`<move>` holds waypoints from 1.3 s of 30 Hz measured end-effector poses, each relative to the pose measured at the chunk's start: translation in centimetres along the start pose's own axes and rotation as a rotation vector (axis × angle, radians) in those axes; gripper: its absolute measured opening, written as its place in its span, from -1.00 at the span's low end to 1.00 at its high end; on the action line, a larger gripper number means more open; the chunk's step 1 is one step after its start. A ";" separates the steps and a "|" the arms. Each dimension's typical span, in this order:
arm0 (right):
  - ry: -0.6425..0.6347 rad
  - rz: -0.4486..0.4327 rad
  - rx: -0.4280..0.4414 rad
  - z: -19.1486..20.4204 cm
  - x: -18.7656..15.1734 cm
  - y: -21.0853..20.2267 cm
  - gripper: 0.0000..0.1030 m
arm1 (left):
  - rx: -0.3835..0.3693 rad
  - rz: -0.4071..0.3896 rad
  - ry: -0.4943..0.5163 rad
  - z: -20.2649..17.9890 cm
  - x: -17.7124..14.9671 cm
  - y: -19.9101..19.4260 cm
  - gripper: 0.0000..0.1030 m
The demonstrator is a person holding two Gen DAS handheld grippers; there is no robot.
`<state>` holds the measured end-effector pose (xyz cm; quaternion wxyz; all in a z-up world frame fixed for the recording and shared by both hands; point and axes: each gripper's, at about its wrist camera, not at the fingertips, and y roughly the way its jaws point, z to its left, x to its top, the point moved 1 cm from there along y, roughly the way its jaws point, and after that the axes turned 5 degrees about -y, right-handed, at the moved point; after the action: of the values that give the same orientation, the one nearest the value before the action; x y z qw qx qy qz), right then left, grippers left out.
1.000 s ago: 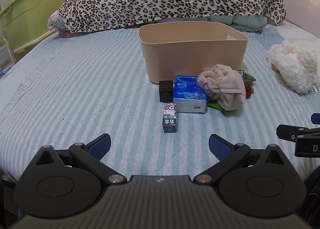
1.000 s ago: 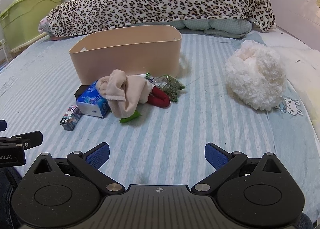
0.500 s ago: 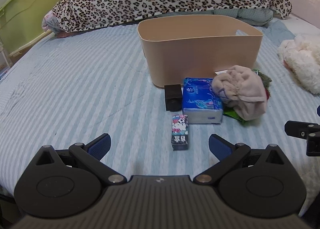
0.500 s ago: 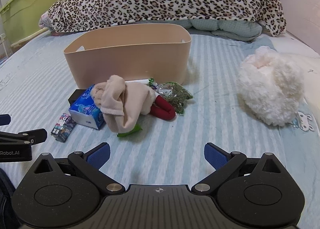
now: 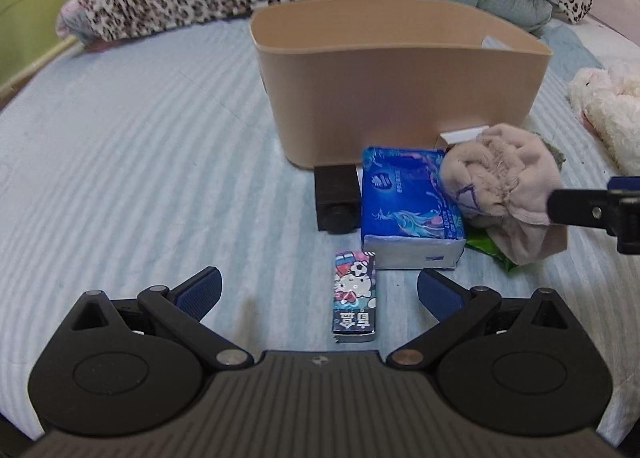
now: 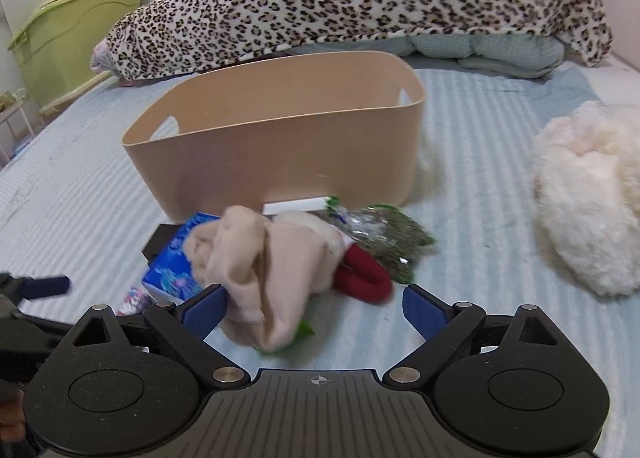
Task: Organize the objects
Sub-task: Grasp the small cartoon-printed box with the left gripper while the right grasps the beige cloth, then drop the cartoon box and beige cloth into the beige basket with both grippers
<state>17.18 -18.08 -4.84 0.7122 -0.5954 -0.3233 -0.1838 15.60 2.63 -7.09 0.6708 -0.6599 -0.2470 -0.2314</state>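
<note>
No legible text on any box (image 5: 354, 300) or pack (image 5: 410, 202).

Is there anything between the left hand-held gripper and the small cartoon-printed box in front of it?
Nothing visible. The left hand-held gripper is open, and the cartoon-printed box lies on the striped bedsheet right between its fingers. The blue tissue pack sits just beyond the box, not in the way.

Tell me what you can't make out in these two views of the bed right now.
- Bin floor: both views, hidden by its near wall.
- Green packet: left view, mostly under the beige cloth.
- White box: both views, cloth covers most.
- Small carton: right view, blurred, behind the right tool.
- Plush toy: left view, cut by edge.
</note>
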 end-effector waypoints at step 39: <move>0.111 -0.201 0.082 -3.1 5.4 -5.3 -0.84 | -0.005 -0.220 0.075 -0.1 5.8 -5.1 -0.52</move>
<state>18.40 -21.59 2.47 0.7309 -0.5191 -0.3486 -0.2736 16.78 2.54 0.54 0.6485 -0.6215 -0.2920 -0.3285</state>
